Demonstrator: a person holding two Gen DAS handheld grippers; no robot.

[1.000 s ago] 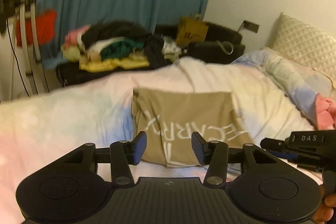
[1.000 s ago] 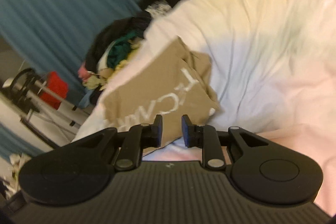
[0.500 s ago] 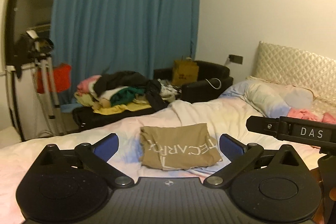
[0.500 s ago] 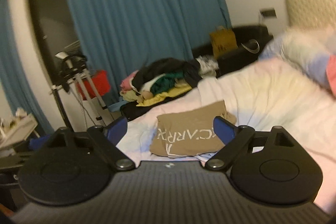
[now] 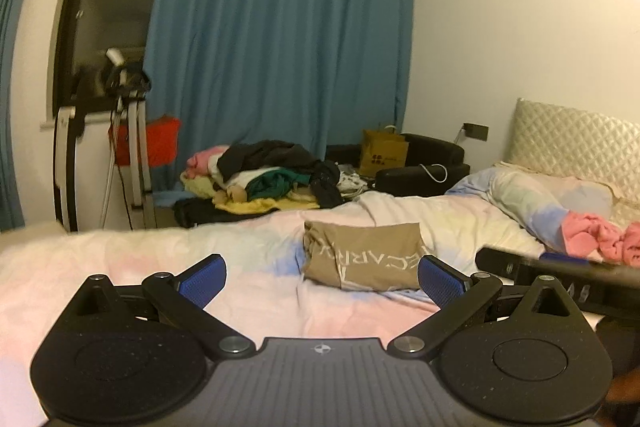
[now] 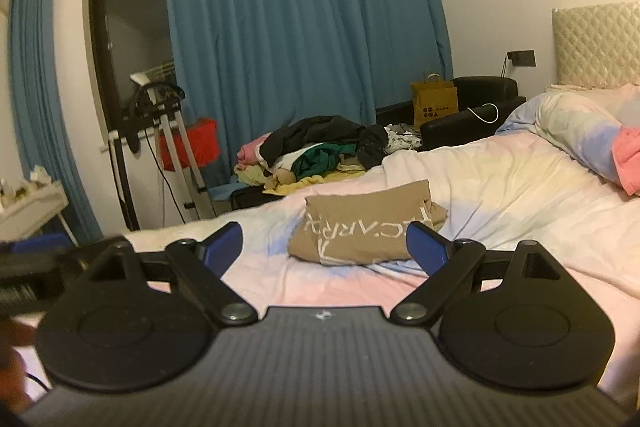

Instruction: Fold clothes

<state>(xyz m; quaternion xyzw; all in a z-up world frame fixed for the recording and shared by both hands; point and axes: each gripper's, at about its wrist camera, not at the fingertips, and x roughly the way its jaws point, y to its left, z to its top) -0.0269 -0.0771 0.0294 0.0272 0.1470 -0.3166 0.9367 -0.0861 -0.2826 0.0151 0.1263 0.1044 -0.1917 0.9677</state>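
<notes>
Left wrist view: our left hand-held gripper (image 5: 322, 277) has its blue-padded fingers (image 5: 202, 277) spread wide, nothing between them, held above the bed with the pastel pink, blue and yellow sheet (image 5: 120, 267). The folded tan cotton T-shirt with white lettering (image 5: 362, 255) lies flat on the bed ahead of the gripper and a bit to its right, its near right corner just behind the right finger in this view, not touching. The right hand-held gripper (image 5: 560, 277) shows as a blurred black bar just right of ours. Farther ahead, beyond the bed, is a messy heap of black, green, yellow and pink clothes (image 5: 264, 175), with a blue pleated curtain (image 5: 280, 47) behind it. Far right ahead: a crumpled pink garment (image 5: 596, 237) on the bed near the quilted cream headboard (image 5: 576, 137).

Right wrist view: our right hand-held gripper (image 6: 324, 245) is likewise wide open and empty above the bed sheet (image 6: 520, 179). The folded tan T-shirt (image 6: 366, 227) sits straight ahead, framed between the two fingers (image 6: 224, 245), apart from both. The clothes heap (image 6: 320, 151) is beyond it, ahead and slightly left. A white-and-black metal stand (image 6: 168, 139) is far ahead to the left, a brown paper bag (image 6: 434, 103) ahead right, on a black sofa (image 6: 476, 111).
</notes>
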